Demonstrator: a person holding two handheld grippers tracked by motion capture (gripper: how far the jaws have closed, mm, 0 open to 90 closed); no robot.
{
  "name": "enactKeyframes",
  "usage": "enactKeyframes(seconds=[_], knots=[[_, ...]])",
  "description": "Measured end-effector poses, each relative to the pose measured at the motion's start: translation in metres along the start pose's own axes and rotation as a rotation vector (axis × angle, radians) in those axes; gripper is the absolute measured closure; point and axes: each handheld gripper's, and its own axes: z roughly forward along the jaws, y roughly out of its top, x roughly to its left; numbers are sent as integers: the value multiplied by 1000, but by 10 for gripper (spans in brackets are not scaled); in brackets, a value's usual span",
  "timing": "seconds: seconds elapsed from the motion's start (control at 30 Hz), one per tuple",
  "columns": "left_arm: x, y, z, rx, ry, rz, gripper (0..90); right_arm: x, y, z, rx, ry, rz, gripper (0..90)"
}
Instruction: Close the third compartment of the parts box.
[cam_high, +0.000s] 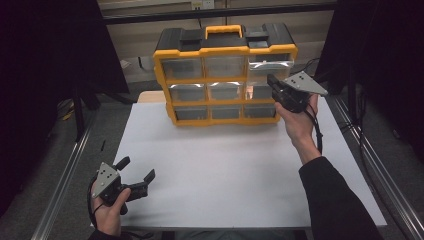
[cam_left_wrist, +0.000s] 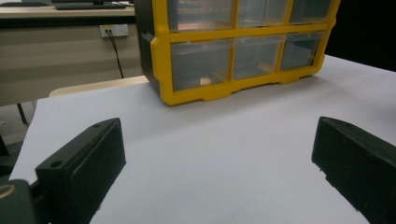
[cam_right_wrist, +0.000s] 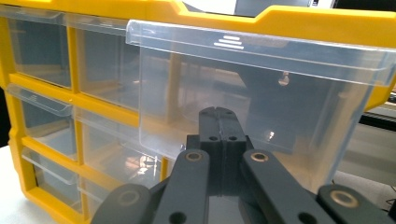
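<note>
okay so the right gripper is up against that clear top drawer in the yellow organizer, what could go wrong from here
The top right drawer already sticks out of the organizer; a hard push from the shut right gripper could jam it crooked or tip the upright cabinet backward. The open left gripper rests far off, bracing nothing, so the cabinet might slide on the table.

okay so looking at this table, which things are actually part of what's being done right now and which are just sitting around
In the job:
- yellow drawer organizer
- its top right clear drawer, pulled partway out
- right tongs, shut, right at that drawer

Just about:
- left tongs, open over the white table
- wall socket behind
</note>
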Motion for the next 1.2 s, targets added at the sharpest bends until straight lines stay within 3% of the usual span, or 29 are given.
enactKeyframes(seconds=[0.5,0.67,0.7,0.87,1.1,1.2], knots=[[0,0,1,-7,-1,-6,26,-9,1,17,22,-38,-12,898],[1,0,1,3,0,10,27,-11,4,22,28,-53,-18,898],[1,0,1,4,0,8,26,-12,4,23,37,-38,-20,898],[1,0,3,-3,-6,-4,26,-14,4,28,23,-52,6,898],[1,0,3,8,-4,6,26,-15,7,33,35,-57,-3,898],[1,0,5,-2,-9,-8,26,-16,7,35,30,-61,-5,898]])
